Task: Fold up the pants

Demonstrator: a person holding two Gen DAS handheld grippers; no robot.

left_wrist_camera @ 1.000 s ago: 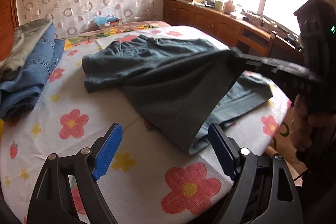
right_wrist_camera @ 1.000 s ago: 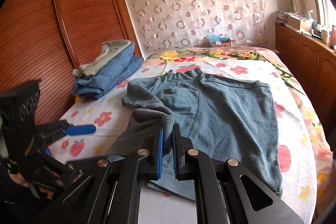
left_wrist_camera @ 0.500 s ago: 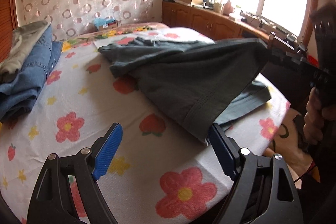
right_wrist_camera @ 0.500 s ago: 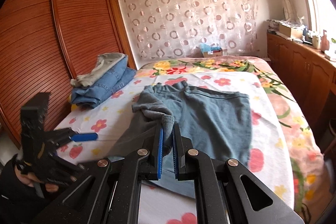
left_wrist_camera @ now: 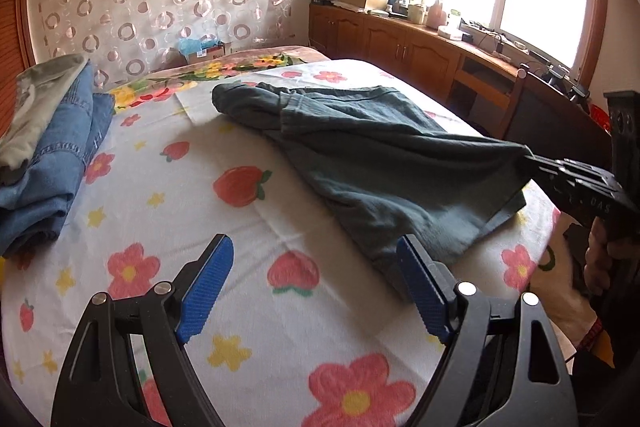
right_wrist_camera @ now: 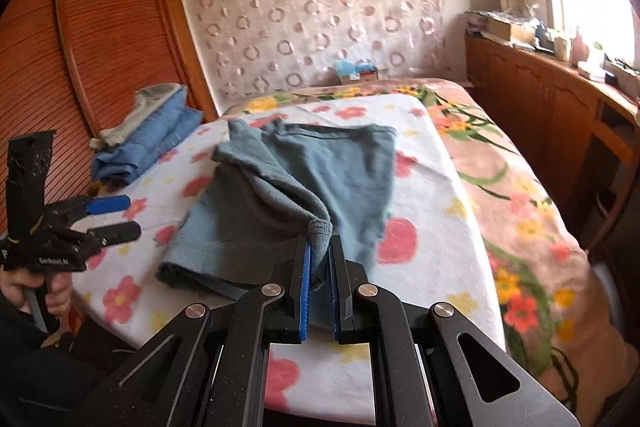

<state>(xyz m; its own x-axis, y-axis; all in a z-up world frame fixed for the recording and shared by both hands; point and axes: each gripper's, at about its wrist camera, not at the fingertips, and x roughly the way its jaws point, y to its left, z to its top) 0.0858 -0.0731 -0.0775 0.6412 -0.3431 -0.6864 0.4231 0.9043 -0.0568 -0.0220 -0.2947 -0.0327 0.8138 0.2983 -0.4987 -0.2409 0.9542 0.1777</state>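
pants (right_wrist_camera: 320, 163) | grey-blue | on bed, one leg lifted across

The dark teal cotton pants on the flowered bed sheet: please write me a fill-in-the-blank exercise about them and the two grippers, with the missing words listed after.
1. The right gripper is shut on a fold of the dark teal cotton pants, while the left gripper is ____.
2. The pants lie on a white sheet printed with strawberries and ____.
3. The folded blue jeans lie next to the ____ wooden wardrobe.

Missing words: open; flowers; slatted
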